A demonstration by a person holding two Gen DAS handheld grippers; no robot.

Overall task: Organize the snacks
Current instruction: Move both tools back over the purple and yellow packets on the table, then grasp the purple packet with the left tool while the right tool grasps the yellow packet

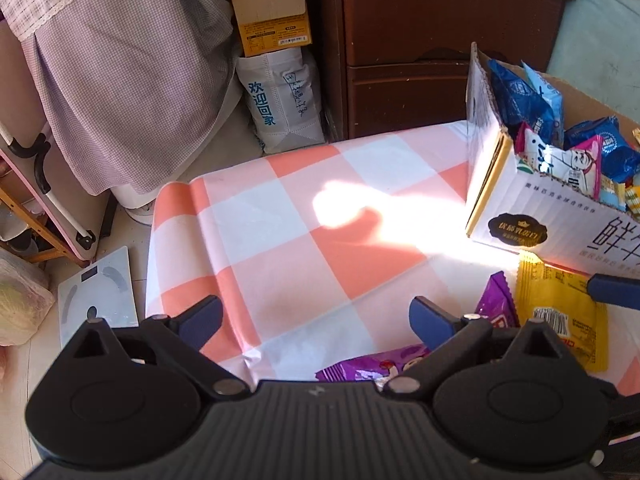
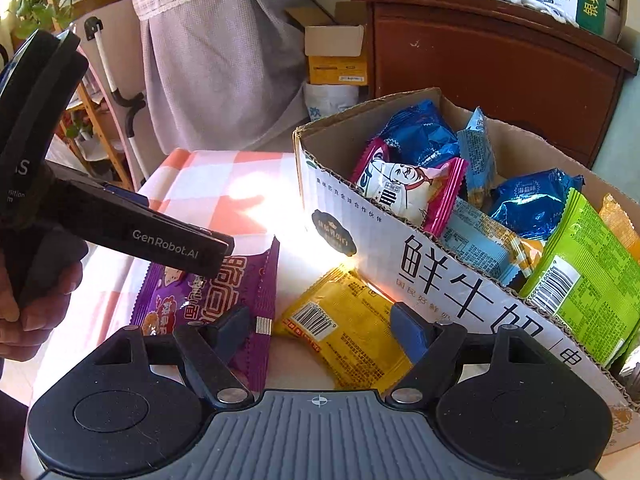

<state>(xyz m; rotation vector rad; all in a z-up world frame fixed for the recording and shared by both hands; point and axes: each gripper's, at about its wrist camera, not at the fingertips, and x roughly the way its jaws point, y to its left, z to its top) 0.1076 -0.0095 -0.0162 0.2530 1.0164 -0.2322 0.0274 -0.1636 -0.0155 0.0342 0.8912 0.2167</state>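
Observation:
A white cardboard box with several snack packets stands on the checked tablecloth; it also shows in the left wrist view. A yellow packet lies before the box, between the wide-open fingers of my right gripper. A purple packet lies to its left. My left gripper is open and empty above the cloth, with the purple packet and the yellow packet to its right. The left gripper's body shows in the right wrist view.
The table has an orange and white checked cloth. Behind it stand a brown wooden cabinet, a white sack with a cardboard carton on it, and a cloth-covered object. A bathroom scale lies on the floor.

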